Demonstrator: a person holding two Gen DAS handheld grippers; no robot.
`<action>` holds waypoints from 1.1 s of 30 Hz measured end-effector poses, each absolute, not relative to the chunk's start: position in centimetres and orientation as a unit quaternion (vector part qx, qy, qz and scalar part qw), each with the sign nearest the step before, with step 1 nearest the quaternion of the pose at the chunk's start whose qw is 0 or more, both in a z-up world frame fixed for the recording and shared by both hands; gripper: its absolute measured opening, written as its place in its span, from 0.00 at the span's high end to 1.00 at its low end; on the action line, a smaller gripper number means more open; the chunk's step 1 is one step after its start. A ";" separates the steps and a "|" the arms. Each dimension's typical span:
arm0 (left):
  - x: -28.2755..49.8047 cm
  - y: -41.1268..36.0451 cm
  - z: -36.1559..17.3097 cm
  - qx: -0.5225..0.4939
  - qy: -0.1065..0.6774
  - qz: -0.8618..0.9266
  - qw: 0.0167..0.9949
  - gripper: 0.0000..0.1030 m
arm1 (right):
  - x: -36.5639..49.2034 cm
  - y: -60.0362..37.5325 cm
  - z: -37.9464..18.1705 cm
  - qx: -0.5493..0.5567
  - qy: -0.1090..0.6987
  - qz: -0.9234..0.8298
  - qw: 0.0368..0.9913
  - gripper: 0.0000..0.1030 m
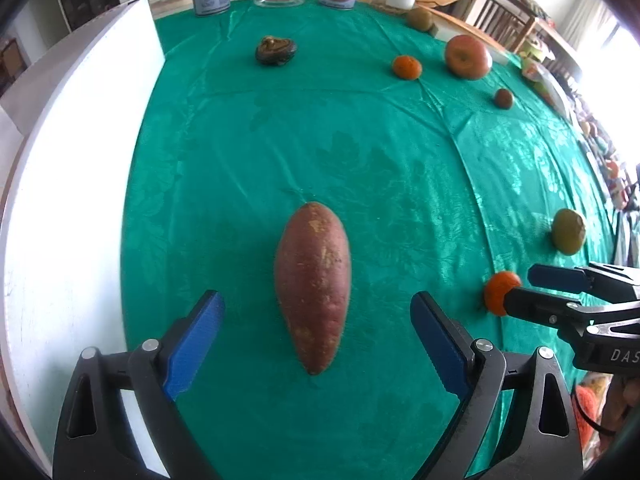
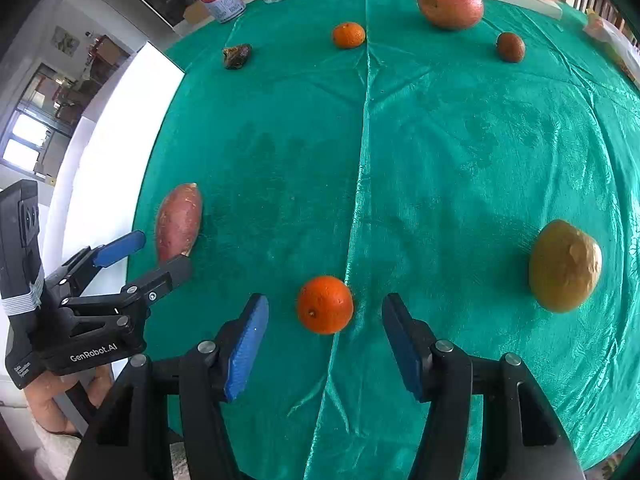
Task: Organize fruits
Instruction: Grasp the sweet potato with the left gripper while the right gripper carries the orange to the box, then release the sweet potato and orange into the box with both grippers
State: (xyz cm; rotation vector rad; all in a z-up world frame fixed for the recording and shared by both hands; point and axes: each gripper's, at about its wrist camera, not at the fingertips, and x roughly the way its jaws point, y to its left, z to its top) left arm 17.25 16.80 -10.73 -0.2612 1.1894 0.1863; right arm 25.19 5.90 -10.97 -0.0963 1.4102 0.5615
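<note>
Green satin tablecloth, creased and slick. The near tangerine lies between the right gripper's parted pads, untouched; it's round and could roll off down the fold if one pad nudges first. Left of the tangerine, the sweet potato lies between the left gripper's wide-open, empty jaws.

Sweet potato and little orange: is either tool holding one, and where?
Neither. The left tool stands open around the reddish-brown tapered sweet potato, and the right tool stands open around the small round orange. No pads touch.
</note>
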 end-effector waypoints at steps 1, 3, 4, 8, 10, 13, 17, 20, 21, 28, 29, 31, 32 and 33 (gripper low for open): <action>17.2 17.0 -10.8 -0.125 0.557 0.091 0.816 0.14 | 25.3 6.1 -11.2 -0.048 0.639 0.252 0.725 0.47; 17.3 17.2 -11.0 -0.127 0.562 0.093 0.812 0.25 | 25.1 6.9 -11.4 -0.061 0.638 0.249 0.726 0.49; 17.3 17.2 -11.2 -0.125 0.564 0.092 0.811 0.25 | 25.1 7.3 -11.5 -0.068 0.637 0.250 0.726 0.49; 17.7 17.4 -11.5 -0.122 0.563 0.097 0.811 0.42 | 24.9 8.2 -12.5 -0.096 0.644 0.239 0.720 0.59; 17.9 17.8 -11.7 -0.137 0.563 0.089 0.810 0.60 | 24.9 8.7 -12.8 -0.106 0.642 0.237 0.721 0.70; 17.9 17.9 -11.4 -0.143 0.548 0.092 0.819 0.61 | 24.3 8.6 -12.2 -0.112 0.633 0.235 0.729 0.71; 14.8 18.0 -8.0 -0.211 0.501 0.045 0.838 0.61 | 23.2 7.2 -8.8 -0.079 0.605 0.251 0.751 0.71; 10.6 17.6 -3.1 -0.247 0.456 -0.019 0.855 0.61 | 21.5 7.5 -4.7 -0.061 0.578 0.294 0.759 0.71; 8.9 17.8 -1.3 -0.256 0.441 -0.037 0.859 0.61 | 20.8 8.2 -3.3 -0.054 0.570 0.313 0.758 0.71; -1.3 25.6 5.4 -0.263 0.371 0.051 0.889 0.61 | 13.5 19.7 2.0 -0.037 0.525 0.473 0.707 0.71; -2.1 27.1 5.1 -0.258 0.373 0.085 0.887 0.61 | 12.4 21.6 2.0 -0.040 0.524 0.492 0.694 0.71; -3.4 30.6 3.1 -0.258 0.391 0.157 0.869 0.61 | 10.3 25.3 1.1 -0.057 0.523 0.519 0.674 0.71; -3.9 32.1 1.8 -0.260 0.401 0.183 0.859 0.61 | 9.4 27.0 0.3 -0.071 0.523 0.525 0.668 0.71; -4.1 33.4 0.5 -0.264 0.413 0.204 0.848 0.61 | 8.7 28.6 -0.4 -0.084 0.524 0.528 0.663 0.71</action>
